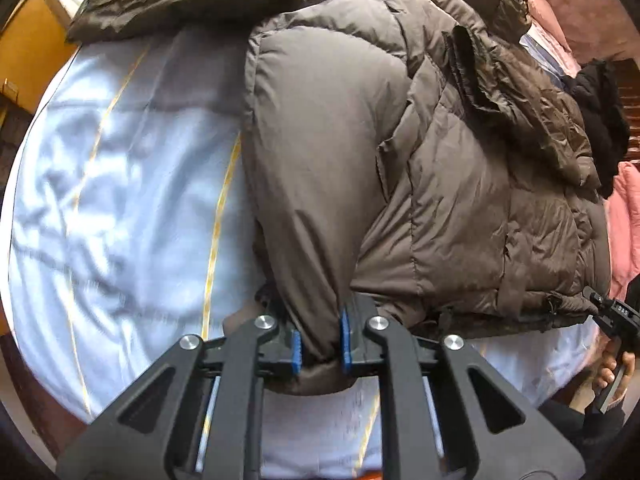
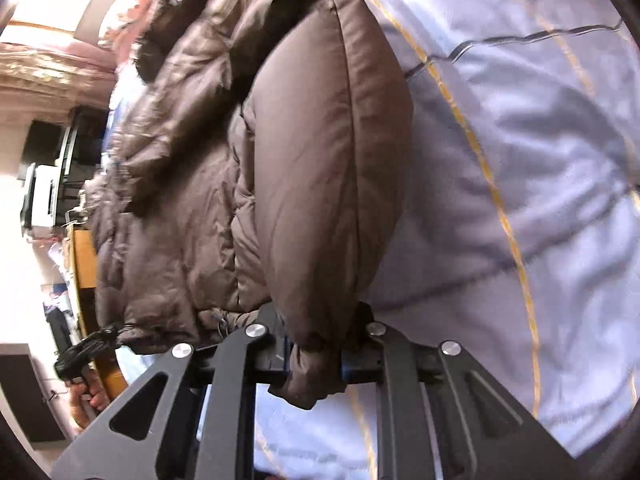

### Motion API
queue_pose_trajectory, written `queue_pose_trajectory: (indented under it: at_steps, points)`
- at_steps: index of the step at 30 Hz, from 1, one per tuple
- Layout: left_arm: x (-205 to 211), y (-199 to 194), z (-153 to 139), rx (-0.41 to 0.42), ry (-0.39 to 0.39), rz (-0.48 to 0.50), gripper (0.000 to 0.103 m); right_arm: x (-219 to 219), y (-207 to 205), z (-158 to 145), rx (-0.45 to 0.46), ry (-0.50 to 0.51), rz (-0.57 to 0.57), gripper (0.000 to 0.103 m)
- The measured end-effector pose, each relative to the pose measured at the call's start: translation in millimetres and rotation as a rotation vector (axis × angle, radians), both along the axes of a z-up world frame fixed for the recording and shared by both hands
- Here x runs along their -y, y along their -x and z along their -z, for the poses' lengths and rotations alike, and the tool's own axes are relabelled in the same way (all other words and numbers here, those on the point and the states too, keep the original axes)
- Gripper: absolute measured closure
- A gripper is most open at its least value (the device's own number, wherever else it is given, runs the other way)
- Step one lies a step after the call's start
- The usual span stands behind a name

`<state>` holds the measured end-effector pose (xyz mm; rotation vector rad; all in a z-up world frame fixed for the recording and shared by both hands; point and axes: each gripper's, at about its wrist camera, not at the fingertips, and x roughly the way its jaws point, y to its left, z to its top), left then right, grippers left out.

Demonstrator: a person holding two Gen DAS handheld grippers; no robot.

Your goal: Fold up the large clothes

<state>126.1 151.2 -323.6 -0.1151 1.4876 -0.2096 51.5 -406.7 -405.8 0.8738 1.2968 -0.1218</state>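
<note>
Now each gripper (image 1: 320,340) (image 2: 314,360) pinches a brown jacket (image 1: 400,160) sleeve.

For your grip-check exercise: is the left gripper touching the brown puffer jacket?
Touching. The left wrist view shows the left gripper with both blue pads pinching a cuff of the brown puffer jacket.

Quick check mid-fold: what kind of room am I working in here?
Most likely a bedroom. The brown puffer jacket lies on a pale blue bedsheet with gold stripes, pink bedding sits beside it, and wooden furniture stands at the edge.
</note>
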Motion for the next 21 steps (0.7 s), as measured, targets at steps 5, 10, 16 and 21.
queue_pose_trajectory:
  at_steps: [5, 10, 16, 21]
  points:
    - [-7, 63, 29, -0.111, -0.192, 0.107, 0.082, -30, 66, 1, -0.144, -0.004, -0.082, 0.072]
    - [-43, 59, -26, 0.072, -0.331, -0.142, 0.04, -18, 77, -14, -0.212, 0.381, -0.037, 0.028]
    - [35, 31, -134, 0.469, -0.123, -0.116, 0.009, -28, 23, -107, 0.166, 0.491, -0.021, 0.002]
    - [152, -2, -66, 0.267, 0.054, 0.103, 0.008, -63, -55, -21, 0.06, -0.02, -0.046, 0.002]
